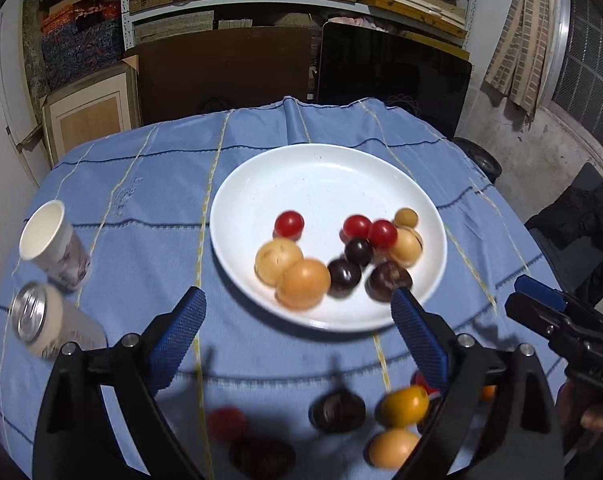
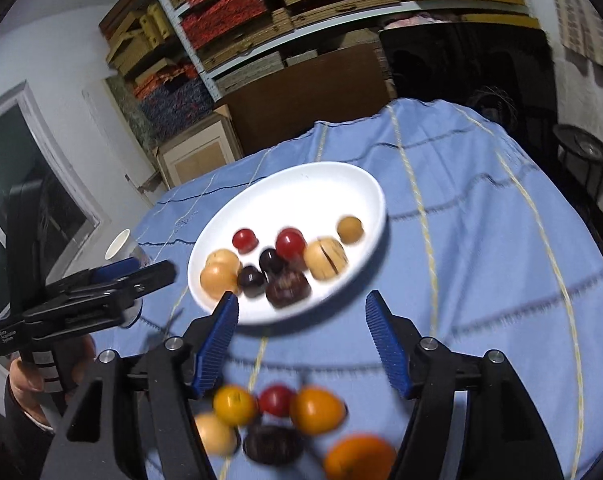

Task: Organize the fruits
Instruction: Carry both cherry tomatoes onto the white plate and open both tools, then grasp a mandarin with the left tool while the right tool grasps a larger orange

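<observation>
Both your hand-held grippers — left [image 1: 297,312], right [image 2: 301,312] — gape wide, holding nothing, just short of the white plate [image 1: 325,172]; loose fruits [image 2: 317,410] lie nearer you on the worktop [image 1: 141,184].

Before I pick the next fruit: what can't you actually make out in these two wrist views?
- Loose fruits near the left gripper: left wrist view, motion-blurred, some hidden behind its fingers.
- Orange fruit below the right gripper: right wrist view, cut off by the bottom edge.
- Can label: left wrist view, blurred.
</observation>
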A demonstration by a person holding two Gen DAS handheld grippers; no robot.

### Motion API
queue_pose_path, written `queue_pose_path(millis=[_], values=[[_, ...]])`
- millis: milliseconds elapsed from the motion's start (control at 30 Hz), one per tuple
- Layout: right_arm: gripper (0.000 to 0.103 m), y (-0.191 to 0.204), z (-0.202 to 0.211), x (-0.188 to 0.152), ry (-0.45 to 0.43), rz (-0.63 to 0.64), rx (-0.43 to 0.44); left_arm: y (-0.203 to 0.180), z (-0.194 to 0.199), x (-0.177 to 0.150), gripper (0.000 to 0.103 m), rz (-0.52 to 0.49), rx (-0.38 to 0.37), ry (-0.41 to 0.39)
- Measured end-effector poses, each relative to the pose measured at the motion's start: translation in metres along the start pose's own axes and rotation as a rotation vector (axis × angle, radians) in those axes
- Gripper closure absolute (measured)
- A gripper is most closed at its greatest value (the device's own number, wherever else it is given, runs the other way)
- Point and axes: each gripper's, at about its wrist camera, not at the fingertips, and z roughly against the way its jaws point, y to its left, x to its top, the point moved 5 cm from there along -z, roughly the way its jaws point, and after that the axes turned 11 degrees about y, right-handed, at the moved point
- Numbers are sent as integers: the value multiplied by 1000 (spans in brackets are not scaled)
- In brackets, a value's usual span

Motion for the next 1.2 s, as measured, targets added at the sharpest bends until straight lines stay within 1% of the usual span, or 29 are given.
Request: queue_pose_path(millis=[167,300,433,467,533,633,800,867,967,1200], values=[[34,-6,13,-34,14,-33,10,-5,23,-42,10,-43,28,-2],[34,-2,21,-56,30,-20,6,-3,32,-70,8,-44,36,16],[33,6,29,-79,43,23,-3,-2,38,-101,8,-44,32,45],[31,7,29,-83,49,26,-3,0,38,-107,8,-41,34,46],[30,8,29,-94,69,28,8,0,41,-125,8,-42,23,60],[30,9,27,-107,91,28,9,0,44,-143,8,-49,20,77],[30,13,24,-119,119,34,22,0,48,-176,8,-71,29,106],[30,15,25,-122,124,40,27,2,49,-187,8,-57,30,119],[30,18,25,-127,132,51,32,3,52,-203,8,-45,10,137],[30,20,24,-138,153,58,36,-9,56,-220,8,-83,-12,147]])
